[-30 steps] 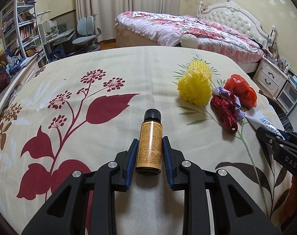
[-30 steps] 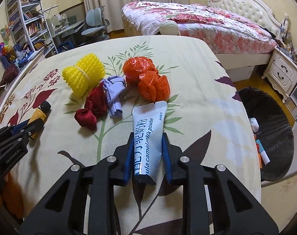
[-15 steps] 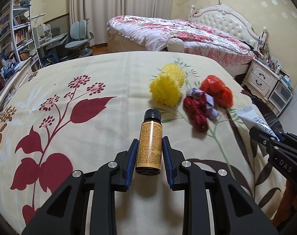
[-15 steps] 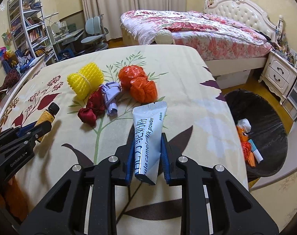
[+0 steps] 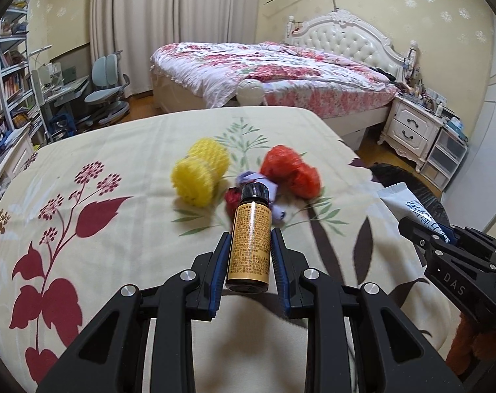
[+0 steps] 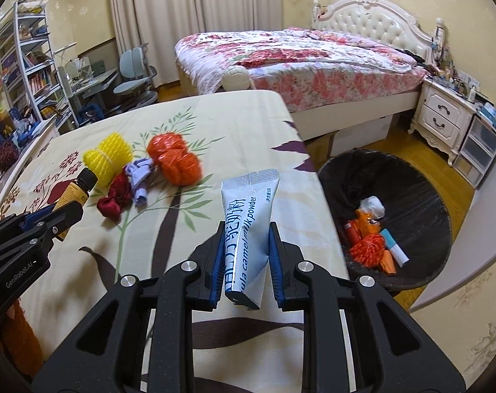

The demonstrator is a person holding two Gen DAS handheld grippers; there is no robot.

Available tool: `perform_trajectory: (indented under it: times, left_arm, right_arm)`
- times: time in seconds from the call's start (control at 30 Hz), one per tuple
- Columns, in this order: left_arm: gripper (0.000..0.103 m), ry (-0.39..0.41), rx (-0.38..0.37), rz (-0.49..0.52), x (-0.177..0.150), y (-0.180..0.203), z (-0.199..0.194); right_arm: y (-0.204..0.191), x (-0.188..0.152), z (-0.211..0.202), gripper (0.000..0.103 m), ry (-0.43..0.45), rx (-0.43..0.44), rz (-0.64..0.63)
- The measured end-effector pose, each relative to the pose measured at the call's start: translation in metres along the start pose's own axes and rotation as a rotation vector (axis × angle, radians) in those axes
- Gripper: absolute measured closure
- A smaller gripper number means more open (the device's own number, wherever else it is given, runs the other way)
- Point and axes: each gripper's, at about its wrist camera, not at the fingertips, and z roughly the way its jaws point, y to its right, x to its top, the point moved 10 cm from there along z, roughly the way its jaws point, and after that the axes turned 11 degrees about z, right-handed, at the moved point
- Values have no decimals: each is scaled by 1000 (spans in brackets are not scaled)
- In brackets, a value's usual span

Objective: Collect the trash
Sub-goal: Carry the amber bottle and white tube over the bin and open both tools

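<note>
Two beds in my feeds: the far one w/ floral quilt (image 6: 300,55), and the near bed (image 5: 143,150) w/ cream leaf-print cover that I'm working over. On the floor just off its right edge sits the bin (image 6: 385,177), black liner, open top. Inside it I see a white crumpled wad, orange wrappers, an orange net ball and a small white-and-blue stick, all piled toward the near side.

On the cover, still loose: yellow foam net (image 6: 107,157), orange plastic bag (image 6: 174,159) beside it, purple wrapper (image 6: 138,177) between them, dark red cloth scrap (image 6: 115,196) touching the purple one.

My left gripper (image 5: 249,255) is clenched on a small brown bottle (image 5: 249,242), black cap pointing away from me, gold label, held clear above the cover. My right gripper (image 6: 244,255) is clamped on a white-and-blue milk powder sachet (image 6: 248,226), flat sealed end up, hanging over the cover's right edge, near the bin but not over it.
</note>
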Motion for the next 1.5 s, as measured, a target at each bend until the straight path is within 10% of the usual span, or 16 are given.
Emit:
perform_trajectory:
  times: [1.5]
  left_arm:
    - [75, 47, -153, 261, 107, 208, 106]
  right_arm:
    - [202, 62, 30, 80, 132, -263, 277]
